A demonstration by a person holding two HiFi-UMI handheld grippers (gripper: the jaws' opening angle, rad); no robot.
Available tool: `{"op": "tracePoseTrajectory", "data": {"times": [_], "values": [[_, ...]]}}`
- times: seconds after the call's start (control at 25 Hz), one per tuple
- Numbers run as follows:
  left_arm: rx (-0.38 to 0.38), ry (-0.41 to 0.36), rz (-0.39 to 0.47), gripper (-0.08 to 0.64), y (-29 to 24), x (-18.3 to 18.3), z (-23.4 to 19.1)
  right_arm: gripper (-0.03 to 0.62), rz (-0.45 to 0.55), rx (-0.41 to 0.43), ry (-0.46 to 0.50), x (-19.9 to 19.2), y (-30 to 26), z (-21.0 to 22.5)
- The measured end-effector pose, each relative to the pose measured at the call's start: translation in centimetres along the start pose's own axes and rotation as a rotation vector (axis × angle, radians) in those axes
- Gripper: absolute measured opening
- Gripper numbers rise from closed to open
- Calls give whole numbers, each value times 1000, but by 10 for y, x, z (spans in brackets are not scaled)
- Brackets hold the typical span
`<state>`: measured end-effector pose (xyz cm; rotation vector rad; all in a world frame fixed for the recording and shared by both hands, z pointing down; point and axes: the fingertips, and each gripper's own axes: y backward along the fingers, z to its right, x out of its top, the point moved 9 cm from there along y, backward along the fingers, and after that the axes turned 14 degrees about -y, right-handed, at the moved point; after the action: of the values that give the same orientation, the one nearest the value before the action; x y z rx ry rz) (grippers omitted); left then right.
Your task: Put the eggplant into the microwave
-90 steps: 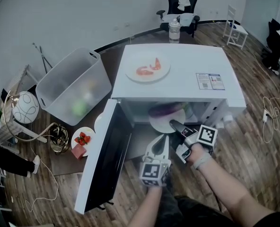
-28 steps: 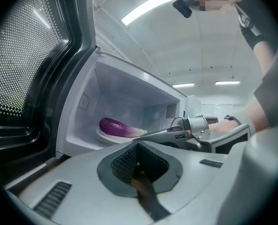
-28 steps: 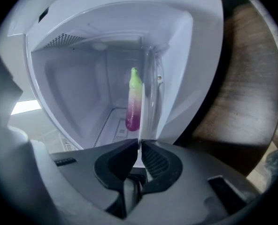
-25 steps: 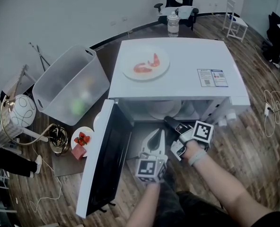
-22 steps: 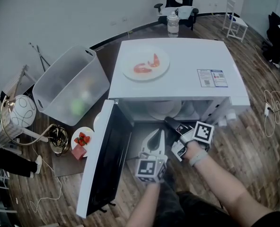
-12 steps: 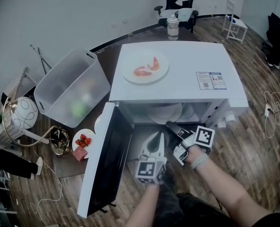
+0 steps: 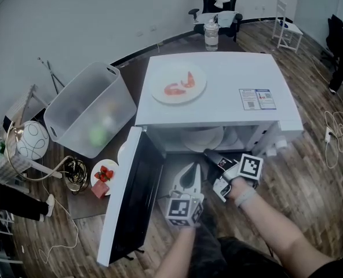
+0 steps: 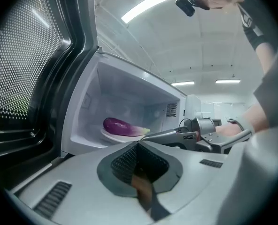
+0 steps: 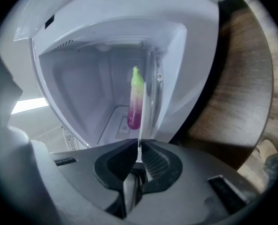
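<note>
While both point level at the open microwave [image 7: 218,91], the right gripper [image 9: 139,147], rolled sideways, pinches the plate [image 7: 201,139] rim. The left gripper [image 8: 139,143] is squeezed closed on nothing, and the top sticker [image 7: 257,99] is too tiny to read.

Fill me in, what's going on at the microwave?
A person holds a claw in each hand in front of the microwave, whose door is swung open. The eggplant already lies on a white plate inside the cavity. The right claw is closed on the plate's front rim. The left claw is shut and empty, held just outside the opening. The door is not yet closed.
</note>
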<state>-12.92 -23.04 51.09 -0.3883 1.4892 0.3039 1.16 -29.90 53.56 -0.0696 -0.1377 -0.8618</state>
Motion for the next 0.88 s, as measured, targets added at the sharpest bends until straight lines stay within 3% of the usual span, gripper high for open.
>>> {"op": "tracePoseTrajectory", "data": {"times": [0.76, 0.88], "values": [[10, -19, 5, 2, 12, 8, 0, 46, -49, -8, 67, -11, 17, -2], [11, -21, 4, 2, 14, 10, 1, 3, -53, -4, 79, -12, 20, -4]]}}
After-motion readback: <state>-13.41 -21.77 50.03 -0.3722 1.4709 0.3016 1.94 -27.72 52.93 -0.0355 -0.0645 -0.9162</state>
